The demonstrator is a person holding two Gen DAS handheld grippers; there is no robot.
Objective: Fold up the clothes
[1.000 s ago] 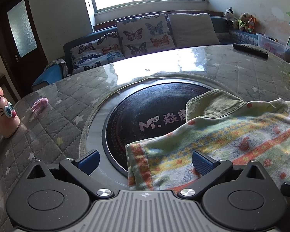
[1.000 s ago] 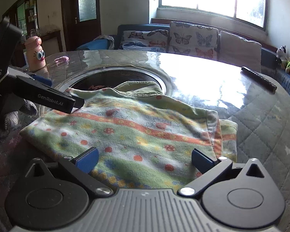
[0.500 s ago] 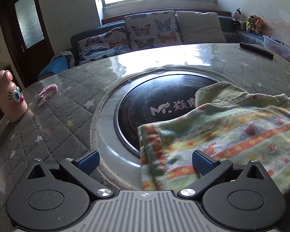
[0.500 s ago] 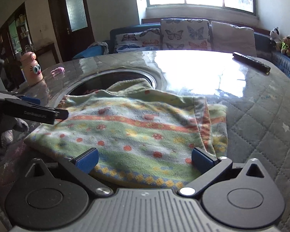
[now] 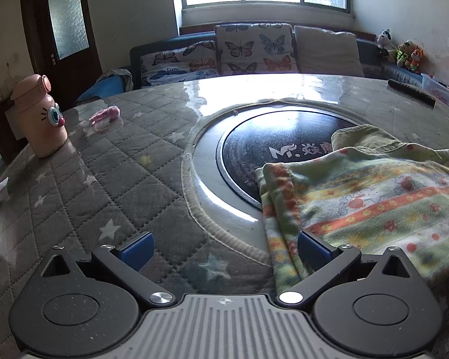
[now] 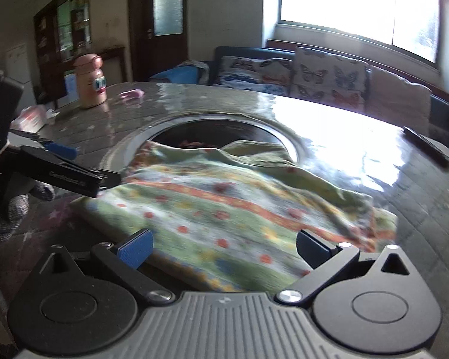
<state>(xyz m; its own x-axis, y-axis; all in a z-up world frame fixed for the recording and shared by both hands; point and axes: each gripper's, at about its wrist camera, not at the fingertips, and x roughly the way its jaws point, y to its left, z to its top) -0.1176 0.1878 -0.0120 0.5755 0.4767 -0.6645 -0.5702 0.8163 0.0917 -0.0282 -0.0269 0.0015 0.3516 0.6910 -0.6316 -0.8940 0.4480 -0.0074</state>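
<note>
A folded green garment (image 5: 371,200) with orange stripes and red dots lies on the round table, partly over the black cooktop (image 5: 269,146). It also shows in the right wrist view (image 6: 239,206). My left gripper (image 5: 224,246) is open and empty at the garment's left edge, its right finger beside the cloth. My right gripper (image 6: 223,246) is open and empty over the garment's near edge. The left gripper also shows in the right wrist view (image 6: 66,167), at the garment's left corner.
A pink cartoon bottle (image 5: 40,116) stands at the table's left, and also shows in the right wrist view (image 6: 91,80). A small pink object (image 5: 104,115) lies near it. A black remote (image 5: 411,92) lies at the far right. A sofa (image 5: 254,51) stands behind the table.
Both grippers have drawn back from the garment. The left one has shifted left, so the cloth now sits at its right finger. The right view has turned left. The garment lies still.
</note>
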